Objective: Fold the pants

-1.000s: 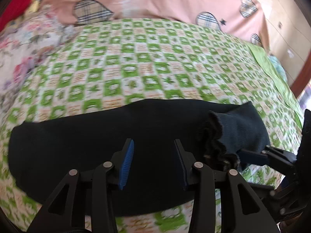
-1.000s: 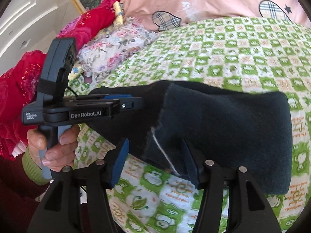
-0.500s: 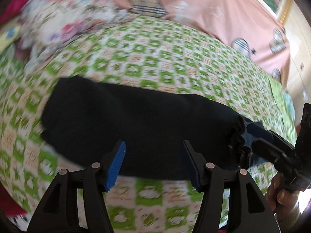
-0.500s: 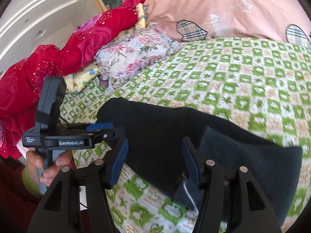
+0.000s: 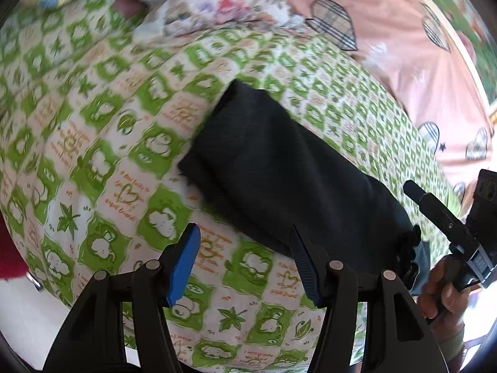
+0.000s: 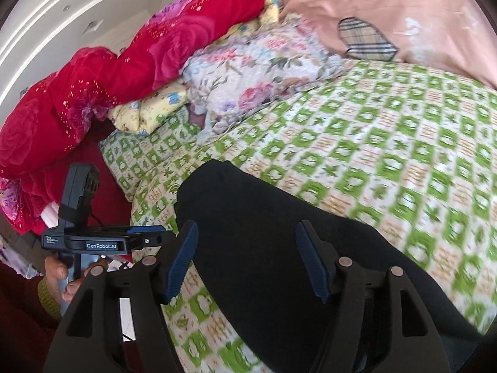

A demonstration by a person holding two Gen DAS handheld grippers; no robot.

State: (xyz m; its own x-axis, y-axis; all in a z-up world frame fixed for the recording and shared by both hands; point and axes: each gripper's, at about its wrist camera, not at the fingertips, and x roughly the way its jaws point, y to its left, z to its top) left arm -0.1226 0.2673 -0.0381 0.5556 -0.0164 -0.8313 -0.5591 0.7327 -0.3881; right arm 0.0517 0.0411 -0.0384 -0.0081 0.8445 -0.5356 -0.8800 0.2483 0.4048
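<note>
Left wrist view: folded black pants [image 5: 279, 168] lie on the green-checked bedsheet [image 5: 102, 161]; left gripper [image 5: 245, 261] spread, nothing between its pads. Right wrist view: right gripper [image 6: 248, 258] jaws opening above the pants, gripping nothing.

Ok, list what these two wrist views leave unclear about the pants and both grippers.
- Pants: waistband end, left wrist view, hidden behind the right gripper.
- Pants: near end, right wrist view, cut off by the bottom edge and covered by that gripper's arms.
- Fold layers: fabric too dark in both views.
- Left gripper: open, nothing between the fingers; bedsheet print motion-blurred.
</note>
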